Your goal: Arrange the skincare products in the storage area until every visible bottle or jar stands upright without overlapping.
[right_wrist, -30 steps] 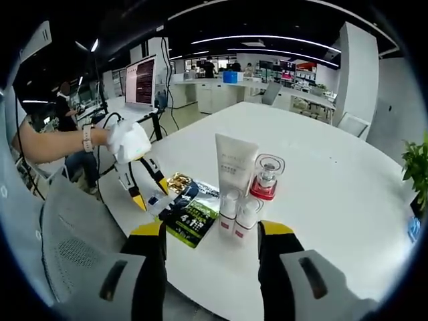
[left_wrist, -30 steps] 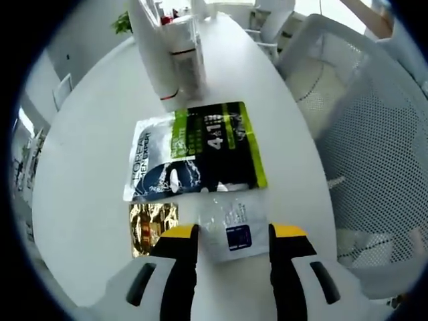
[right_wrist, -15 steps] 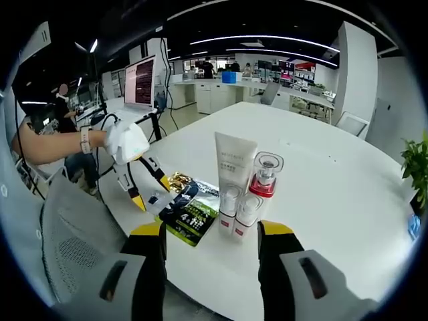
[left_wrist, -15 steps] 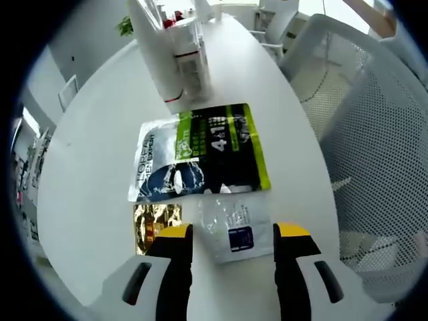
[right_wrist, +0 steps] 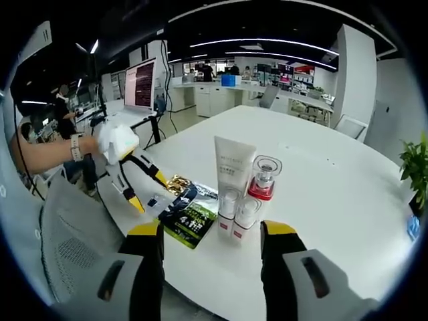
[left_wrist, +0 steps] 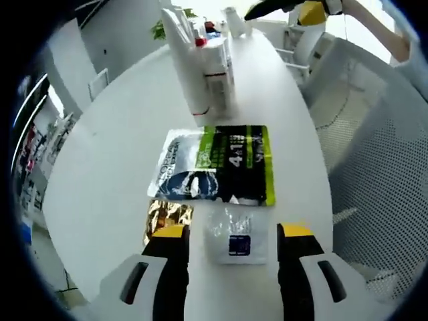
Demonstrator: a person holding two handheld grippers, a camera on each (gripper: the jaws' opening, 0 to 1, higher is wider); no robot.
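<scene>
Mesh chair (right_wrist: 63, 227) beside table (right_wrist: 334, 194), flat sachets (left_wrist: 217, 164) before upright tubes (right_wrist: 233, 177)

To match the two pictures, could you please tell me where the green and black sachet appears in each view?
Left gripper view: the sachet lies flat mid-frame, beyond the open left gripper.
Right gripper view: the sachet lies left of centre, near the table edge.
Shared landmark: the white tube standing just past it.

Upright bottles (right_wrist: 242, 200); flat sachets (left_wrist: 217, 166)
</scene>
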